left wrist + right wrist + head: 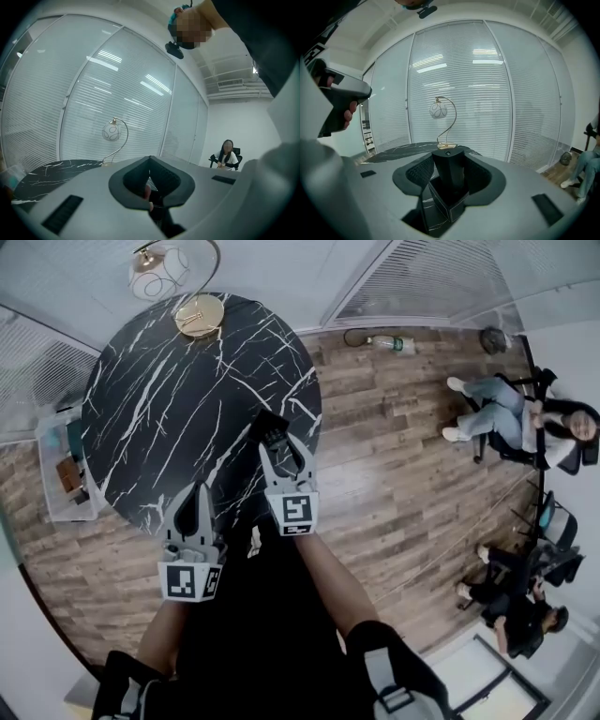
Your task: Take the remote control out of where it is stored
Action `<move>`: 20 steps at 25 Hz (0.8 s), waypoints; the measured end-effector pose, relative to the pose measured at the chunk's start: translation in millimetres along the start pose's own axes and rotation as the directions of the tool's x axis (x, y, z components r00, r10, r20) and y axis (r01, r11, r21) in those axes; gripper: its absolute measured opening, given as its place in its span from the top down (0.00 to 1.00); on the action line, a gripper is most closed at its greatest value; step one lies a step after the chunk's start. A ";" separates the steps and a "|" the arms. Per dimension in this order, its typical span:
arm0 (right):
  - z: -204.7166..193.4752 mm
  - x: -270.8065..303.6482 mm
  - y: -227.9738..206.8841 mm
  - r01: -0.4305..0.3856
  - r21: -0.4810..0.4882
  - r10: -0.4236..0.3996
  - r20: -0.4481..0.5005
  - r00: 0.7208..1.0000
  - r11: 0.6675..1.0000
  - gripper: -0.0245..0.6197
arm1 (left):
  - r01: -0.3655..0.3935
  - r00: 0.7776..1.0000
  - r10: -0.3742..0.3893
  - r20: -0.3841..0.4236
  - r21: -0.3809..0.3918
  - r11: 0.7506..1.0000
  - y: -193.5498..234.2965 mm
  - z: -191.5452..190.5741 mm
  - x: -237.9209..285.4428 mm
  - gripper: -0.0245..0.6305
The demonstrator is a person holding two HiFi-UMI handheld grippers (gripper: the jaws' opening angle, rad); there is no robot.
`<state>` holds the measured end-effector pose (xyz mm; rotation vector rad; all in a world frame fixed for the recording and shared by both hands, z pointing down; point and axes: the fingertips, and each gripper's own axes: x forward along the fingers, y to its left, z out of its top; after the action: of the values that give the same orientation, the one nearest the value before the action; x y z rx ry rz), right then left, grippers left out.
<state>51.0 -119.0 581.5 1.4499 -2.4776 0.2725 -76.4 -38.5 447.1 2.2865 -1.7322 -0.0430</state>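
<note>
A black remote control (449,172) stands upright in a small square black holder (446,206) with marble-like veins. My right gripper (450,161) is shut on the remote, one pad on each side. In the head view the right gripper (276,444) reaches over the near edge of the round black marble table (159,399), and the remote (271,431) shows as a dark shape at its tip. My left gripper (192,491) hangs lower left at the table's near rim. Its jaws (150,158) meet at the tip with nothing between them.
A gold arc lamp with a white globe (157,276) stands at the table's far edge. A clear storage unit (64,465) stands left of the table. People sit on chairs (525,423) at the right on the wooden floor. A bottle (389,343) lies by the glass wall.
</note>
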 end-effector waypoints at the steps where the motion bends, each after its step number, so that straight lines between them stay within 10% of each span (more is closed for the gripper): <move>1: 1.5 -0.9 0.4 0.001 0.000 -0.001 0.002 1.000 1.000 0.65 | 0.000 1.000 0.000 0.003 0.000 1.000 0.1 1.5 -1.3 0.95; 20: 33.9 -29.4 15.0 0.015 0.023 -0.016 0.047 0.999 1.000 0.65 | 0.024 0.996 -0.026 0.086 0.023 0.999 -6.4 38.2 -25.8 0.95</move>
<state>47.5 -97.2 539.6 1.5015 -2.5071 0.2674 -84.9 -19.9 405.2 2.3549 -1.7544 -0.1303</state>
